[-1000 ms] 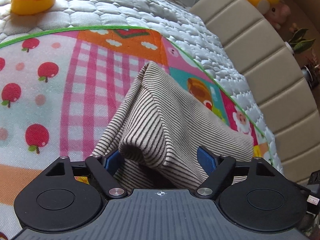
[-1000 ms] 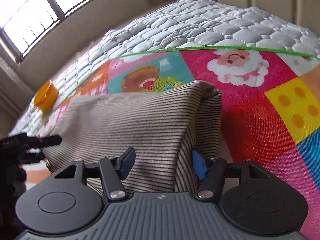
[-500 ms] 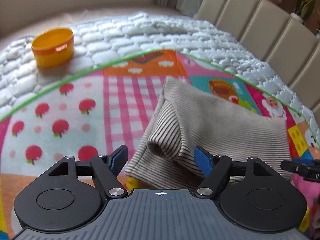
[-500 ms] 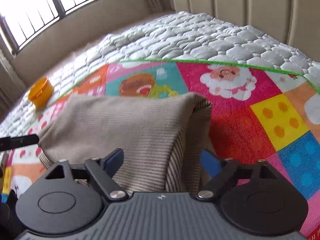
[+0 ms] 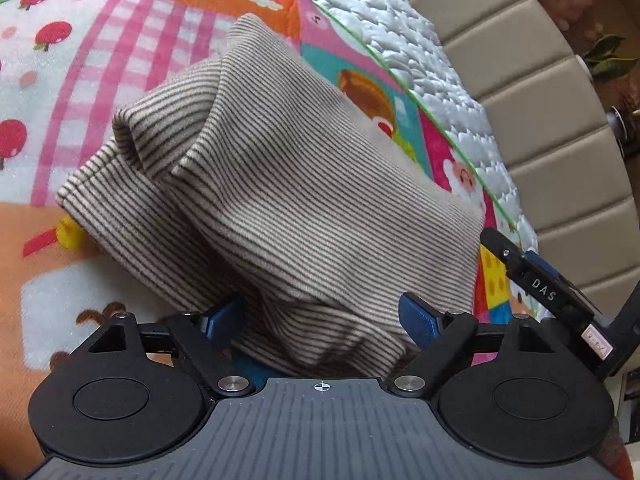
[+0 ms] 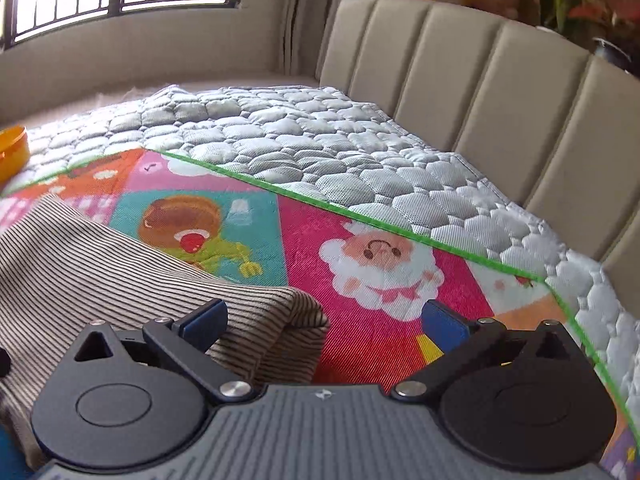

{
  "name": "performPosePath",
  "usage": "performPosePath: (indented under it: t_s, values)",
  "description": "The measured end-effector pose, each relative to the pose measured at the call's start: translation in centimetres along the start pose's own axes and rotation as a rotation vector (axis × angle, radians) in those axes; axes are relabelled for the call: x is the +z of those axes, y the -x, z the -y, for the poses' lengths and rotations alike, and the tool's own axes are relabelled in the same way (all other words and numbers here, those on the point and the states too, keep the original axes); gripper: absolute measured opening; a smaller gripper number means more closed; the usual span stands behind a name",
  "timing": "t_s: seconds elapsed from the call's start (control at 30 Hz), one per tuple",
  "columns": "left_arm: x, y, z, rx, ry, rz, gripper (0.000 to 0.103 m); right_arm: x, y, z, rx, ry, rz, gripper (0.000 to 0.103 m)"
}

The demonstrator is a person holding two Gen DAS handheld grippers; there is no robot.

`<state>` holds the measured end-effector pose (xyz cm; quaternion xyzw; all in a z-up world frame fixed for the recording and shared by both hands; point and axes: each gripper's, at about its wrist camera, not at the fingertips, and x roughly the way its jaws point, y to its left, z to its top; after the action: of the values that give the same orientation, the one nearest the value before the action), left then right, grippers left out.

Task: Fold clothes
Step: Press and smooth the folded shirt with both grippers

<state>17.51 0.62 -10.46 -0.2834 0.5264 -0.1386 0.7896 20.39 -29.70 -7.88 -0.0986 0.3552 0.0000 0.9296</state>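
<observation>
- One striped garment (image 5: 288, 184), beige with thin dark lines, lies folded in layers on a colourful cartoon play mat (image 5: 120, 60); in the left wrist view its folded bulk runs from the near middle toward the far left, with a rolled fold at the left end.
- Left gripper (image 5: 320, 320) has its jaws apart, and they have just been widening a little; a bunched near edge of the garment sits between the blue pads, which do not visibly press on it.
- Right gripper (image 6: 324, 320) has jaws spread wide, having just been opening; the garment's right corner (image 6: 296, 312) lies loose by the left pad, and bare mat shows in the rest of the gap.
- Right gripper's black finger also shows at the right edge of the left wrist view, just beside the garment's right end.
- Under the mat lies a grey quilted cover (image 6: 300, 136), bounded on the far right by a padded beige headboard (image 6: 460, 68).
- Far left on the quilt sits an orange container (image 6: 12, 152).
</observation>
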Motion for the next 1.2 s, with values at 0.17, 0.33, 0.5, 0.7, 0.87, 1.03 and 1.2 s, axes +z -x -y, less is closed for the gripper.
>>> performPosePath:
  t_s: [0.17,0.33,0.5,0.7,0.87,1.03,1.2]
  values:
    - [2.3,-1.3,-0.8,0.009,0.012,0.043,0.079,0.2,-3.4,-0.6,0.007,0.055,-0.063,0.103]
    - [5.4,-2.7,-0.2,0.058,-0.060,0.107,0.076,-0.1,-2.7,-0.9,0.032,0.045,-0.152,0.103]
    - [6.4,-3.2,0.5,0.095,-0.163,0.163,0.077,-0.9,-1.8,-1.2,0.078,-0.040,-0.245,0.103]
    - [4.0,0.3,0.9,0.172,-0.162,0.162,0.089,-1.6,-1.6,-1.9,0.051,-0.065,-0.229,0.103]
    - [1.6,3.6,-0.6,0.046,-0.006,0.084,0.098,-1.6,-1.4,-1.5,0.056,-0.079,-0.234,0.103]
    - [-0.5,1.2,-1.3,0.032,0.064,-0.057,0.098,-1.9,-0.8,-1.6,0.058,-0.072,-0.250,0.103]
    - [0.2,-0.5,0.1,0.127,-0.049,-0.010,0.087,-2.3,0.4,-2.5,0.056,-0.010,-0.285,0.103]
